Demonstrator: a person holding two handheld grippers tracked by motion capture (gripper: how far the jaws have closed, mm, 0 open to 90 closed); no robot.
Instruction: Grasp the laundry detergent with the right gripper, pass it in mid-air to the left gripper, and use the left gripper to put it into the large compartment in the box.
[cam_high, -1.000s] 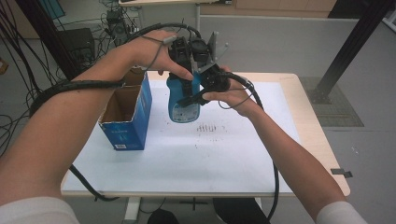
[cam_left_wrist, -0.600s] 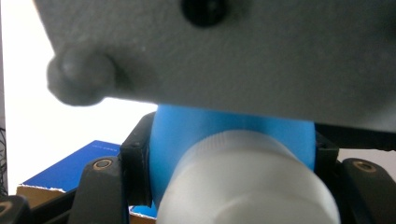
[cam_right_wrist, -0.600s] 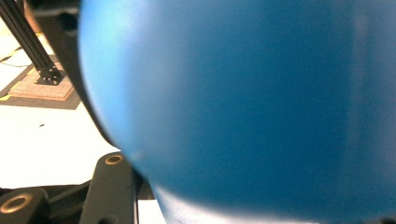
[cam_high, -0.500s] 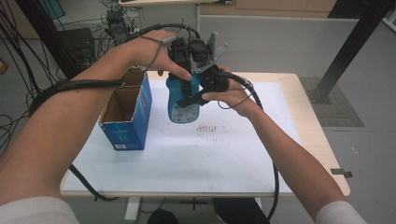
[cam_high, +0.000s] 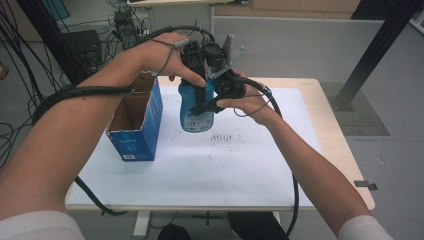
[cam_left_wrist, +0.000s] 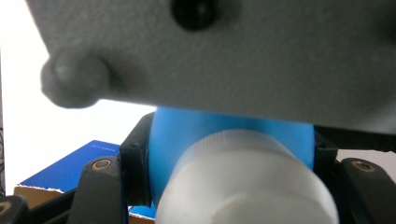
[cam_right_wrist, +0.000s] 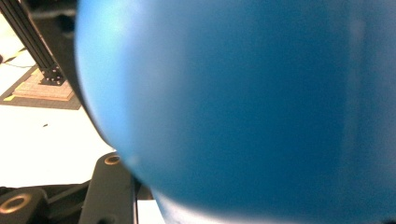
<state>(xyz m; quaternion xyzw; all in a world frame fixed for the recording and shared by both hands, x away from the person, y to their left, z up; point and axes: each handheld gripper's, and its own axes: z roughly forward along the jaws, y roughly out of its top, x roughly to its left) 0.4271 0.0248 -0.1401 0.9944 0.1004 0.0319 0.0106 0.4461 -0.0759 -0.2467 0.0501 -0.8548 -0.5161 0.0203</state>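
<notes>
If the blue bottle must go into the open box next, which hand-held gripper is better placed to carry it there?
Probably the left hand-held gripper. It clamps the blue bottle just below its white cap, upright, and it is on the side of the open box. The right hand-held gripper grips the bottle's body from the far side.

Premises appear to be a lab or test workshop. Evidence: bundled black cables (cam_high: 30, 55) trailing over a bare grey floor (cam_high: 300, 45), a black metal frame post (cam_high: 372, 55), and a plain work table (cam_high: 335, 145).
</notes>
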